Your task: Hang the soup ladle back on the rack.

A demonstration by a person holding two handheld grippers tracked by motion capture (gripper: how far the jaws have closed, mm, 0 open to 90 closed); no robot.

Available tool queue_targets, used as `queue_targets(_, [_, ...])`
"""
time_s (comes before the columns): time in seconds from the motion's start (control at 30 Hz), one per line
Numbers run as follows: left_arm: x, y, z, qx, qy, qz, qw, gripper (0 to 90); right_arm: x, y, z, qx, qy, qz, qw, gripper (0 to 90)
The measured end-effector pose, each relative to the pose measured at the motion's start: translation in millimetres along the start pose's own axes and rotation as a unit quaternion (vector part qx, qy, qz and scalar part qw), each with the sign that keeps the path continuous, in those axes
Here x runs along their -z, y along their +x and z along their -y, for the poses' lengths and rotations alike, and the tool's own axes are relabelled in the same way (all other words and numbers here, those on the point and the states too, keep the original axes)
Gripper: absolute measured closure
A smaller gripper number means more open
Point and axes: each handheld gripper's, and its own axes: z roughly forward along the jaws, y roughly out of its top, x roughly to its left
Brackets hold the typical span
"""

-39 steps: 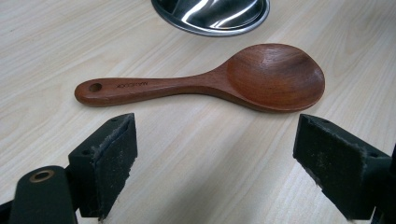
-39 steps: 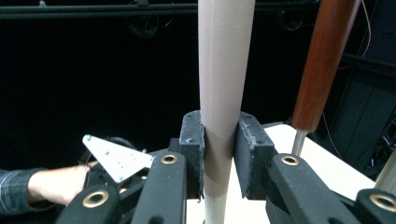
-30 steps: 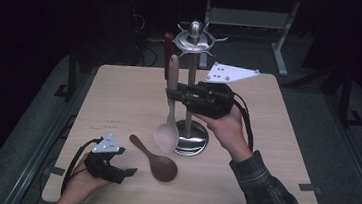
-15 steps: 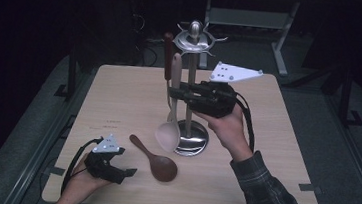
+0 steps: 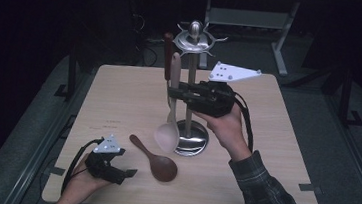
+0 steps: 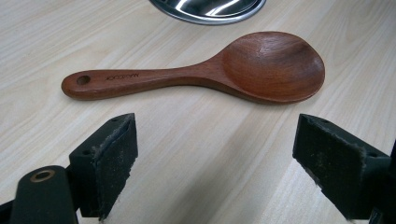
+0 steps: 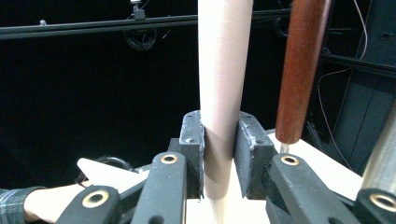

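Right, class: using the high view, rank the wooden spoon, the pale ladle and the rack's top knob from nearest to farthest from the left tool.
1. wooden spoon: flat on the table, just right of the left tool.
2. pale ladle: upright beside the rack's pole, gripped by the right tool.
3. rack's top knob: highest, at the far side.

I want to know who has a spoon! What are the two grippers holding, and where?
The right gripper clamps the pale ladle's handle. The left gripper holds nothing.

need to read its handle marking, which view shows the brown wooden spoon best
The left gripper view: the brown wooden spoon lies whole and close, hanging hole and marking visible. The high view shows it small; the right gripper view shows other handles.
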Motion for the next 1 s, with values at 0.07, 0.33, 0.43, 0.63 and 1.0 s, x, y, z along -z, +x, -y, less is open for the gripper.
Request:
queue_targets(0.07, [-0.1,0.2,0.1,-0.001,0.001,0.0,1.0,13.7,0.9,-1.3,0.6,-0.004,-0.003,0.0,1.0,74.5])
queue_targets(0.33, [-1.2,-0.6,0.1,0.0,0.002,0.001,1.0,13.7,5.8,-5.2,4.7,-0.01,-0.015,0.012,0.9998,74.4])
queue_targets(0.43, [-1.6,-0.9,-0.1,-0.001,0.002,0.002,1.0,13.7,6.6,-5.8,5.7,-0.017,-0.022,0.019,0.9994,73.8])
queue_targets(0.63, [-2.2,-0.8,0.1,0.0,0.004,0.003,1.0,13.7,7.2,-7.6,8.5,-0.037,-0.03,0.034,0.9983,72.2])
queue_targets(1.0, [-3.0,-1.4,-0.2,-0.007,0.007,0.003,0.9999,14.0,5.2,-9.2,10.1,-0.045,-0.027,0.071,0.9961,71.4])
